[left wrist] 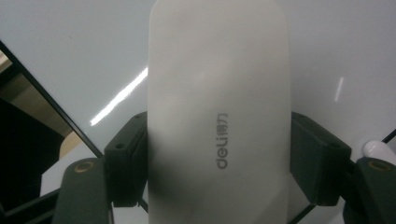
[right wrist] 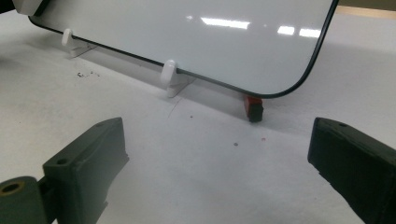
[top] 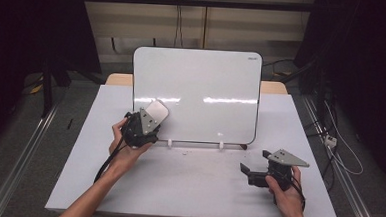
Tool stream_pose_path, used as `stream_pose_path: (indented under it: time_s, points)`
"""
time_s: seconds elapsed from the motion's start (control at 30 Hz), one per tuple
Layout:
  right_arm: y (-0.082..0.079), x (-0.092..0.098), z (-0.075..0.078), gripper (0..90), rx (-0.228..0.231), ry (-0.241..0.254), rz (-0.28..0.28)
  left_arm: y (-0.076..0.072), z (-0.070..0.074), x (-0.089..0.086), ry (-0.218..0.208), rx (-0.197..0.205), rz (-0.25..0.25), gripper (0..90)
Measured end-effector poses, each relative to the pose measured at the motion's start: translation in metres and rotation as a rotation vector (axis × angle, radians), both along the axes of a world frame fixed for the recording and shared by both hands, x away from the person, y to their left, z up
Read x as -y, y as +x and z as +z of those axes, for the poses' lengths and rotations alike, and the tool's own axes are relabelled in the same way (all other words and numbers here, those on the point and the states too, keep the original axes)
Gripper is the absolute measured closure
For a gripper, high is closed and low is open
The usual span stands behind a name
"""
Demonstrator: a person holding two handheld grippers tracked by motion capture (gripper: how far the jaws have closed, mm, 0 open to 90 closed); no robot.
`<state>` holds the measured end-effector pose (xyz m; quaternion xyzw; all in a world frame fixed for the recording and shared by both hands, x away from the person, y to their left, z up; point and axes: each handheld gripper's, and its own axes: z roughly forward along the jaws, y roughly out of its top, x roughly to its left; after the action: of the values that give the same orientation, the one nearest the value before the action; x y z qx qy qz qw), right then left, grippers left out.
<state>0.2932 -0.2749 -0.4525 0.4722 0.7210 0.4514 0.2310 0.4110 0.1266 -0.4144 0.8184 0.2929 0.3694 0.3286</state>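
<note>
Against the whiteboard's [top: 197, 93] lower left, we clamp the white eraser [left wrist: 217, 112] in our left tool [top: 141, 128]; our right tool [top: 257, 174] gapes empty below its right corner.

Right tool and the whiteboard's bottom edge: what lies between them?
Bare white table with a few dark specks, seen in the right gripper view; the right tool is open, the whiteboard beyond.

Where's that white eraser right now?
In the high view the whiteboard eraser sits left of centre, clamped in the left tongs against the whiteboard's lower left corner.
</note>
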Motion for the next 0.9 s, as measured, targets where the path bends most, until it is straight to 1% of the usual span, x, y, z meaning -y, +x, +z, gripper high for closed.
stream_pose_path:
  time_s: [0.07,0.13,0.2,0.23,0.3,0.33,0.37,0.43,0.5,0.57,0.6,0.67,0.7,0.8,0.9]
  points:
    - [0.000,0.000,0.000,4.0,0.001,0.001,0.001,-0.001,0.001,0.000,-0.002,-0.007,-0.010,21.0]
    - [0.000,0.000,0.000,4.0,0.001,0.000,0.000,-0.002,0.001,0.000,-0.019,-0.025,-0.018,17.4]
    - [0.001,0.000,0.000,4.0,0.000,-0.002,0.000,-0.004,0.003,-0.001,-0.022,-0.026,-0.023,14.7]
    - [0.001,0.000,0.000,4.0,0.000,-0.003,0.001,-0.005,0.004,-0.001,-0.052,-0.028,-0.023,13.9]
    - [0.000,0.000,0.000,4.0,0.001,-0.001,-0.001,-0.006,0.007,-0.004,-0.092,-0.048,-0.025,11.3]
    - [0.000,0.000,0.000,4.0,0.001,-0.002,-0.001,-0.006,0.009,-0.005,-0.105,-0.056,-0.024,10.3]
    - [0.000,0.000,0.000,4.0,0.001,-0.002,0.000,-0.007,0.011,-0.007,-0.107,-0.064,-0.028,9.1]
    - [0.000,0.000,0.000,4.0,0.001,-0.001,-0.002,-0.008,0.013,-0.010,-0.139,-0.084,-0.033,7.9]
    - [0.000,0.000,0.000,4.0,0.000,-0.002,-0.001,-0.011,0.016,-0.014,-0.176,-0.111,-0.028,7.9]
    - [0.000,-0.001,-0.001,4.0,0.000,-0.005,0.002,-0.015,0.019,-0.017,-0.224,-0.139,-0.029,7.9]
    - [0.000,-0.001,-0.001,4.0,-0.002,-0.005,0.002,-0.017,0.020,-0.018,-0.240,-0.145,-0.024,7.9]
    - [0.000,-0.002,-0.001,4.0,-0.005,-0.004,0.001,-0.019,0.023,-0.021,-0.243,-0.135,-0.023,7.4]
    - [0.000,-0.002,-0.001,4.0,-0.005,-0.005,0.000,-0.019,0.024,-0.022,-0.240,-0.136,-0.023,7.2]
    - [-0.001,-0.002,0.000,4.0,-0.004,-0.003,-0.003,-0.022,0.026,-0.027,-0.279,-0.158,-0.025,6.0]
    - [-0.001,-0.001,-0.001,4.0,-0.005,-0.003,-0.006,-0.028,0.025,-0.031,-0.300,-0.162,-0.030,5.9]
